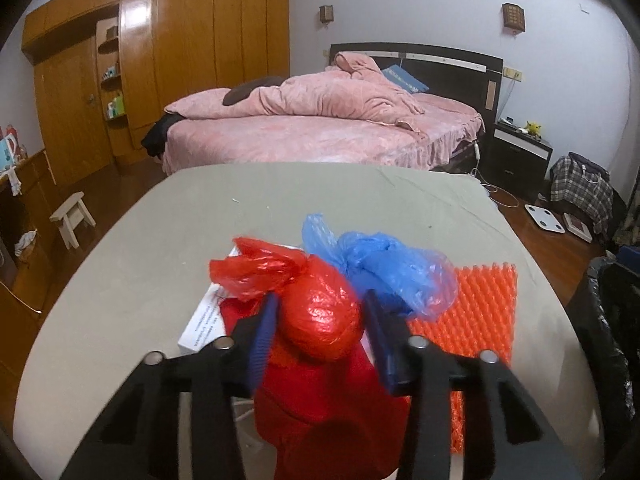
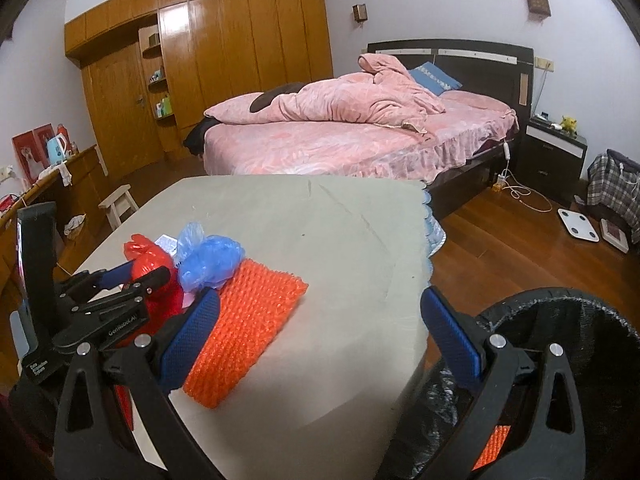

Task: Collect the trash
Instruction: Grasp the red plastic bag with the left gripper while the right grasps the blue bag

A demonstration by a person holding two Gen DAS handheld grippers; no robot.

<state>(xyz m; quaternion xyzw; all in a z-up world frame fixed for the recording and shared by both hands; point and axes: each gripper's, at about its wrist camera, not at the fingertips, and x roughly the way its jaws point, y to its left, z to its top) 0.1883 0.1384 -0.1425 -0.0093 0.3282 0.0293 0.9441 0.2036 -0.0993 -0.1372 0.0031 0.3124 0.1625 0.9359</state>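
Left gripper (image 1: 320, 316) has its fingers either side of the red bag (image 1: 320, 320), a knotted plastic bundle on the table (image 1: 120, 272). The pads look right at its sides, but whether they press yet cannot be told. Blue bag (image 1: 384, 276) touches the red one on its right; orange bubble wrap (image 1: 464, 312) lies flat just beyond, and a white box (image 1: 200, 320) sits under or beside the red bag.

Likely step: grasp the red bag. To do it well, the fingers should squeeze the firm round body below the knot, not the loose tail, and stay clear of the blue bag's film so only one item lifts. The lift should go straight up before swinging over to the bin (image 2: 560, 320), which stands off the table's right edge, lined in black.

Left gripper points forward and down over the table. Right gripper (image 2: 320, 336) hangs at the table's near edge, also tilted down, fingers wide apart and empty, the bubble wrap beside its left finger.
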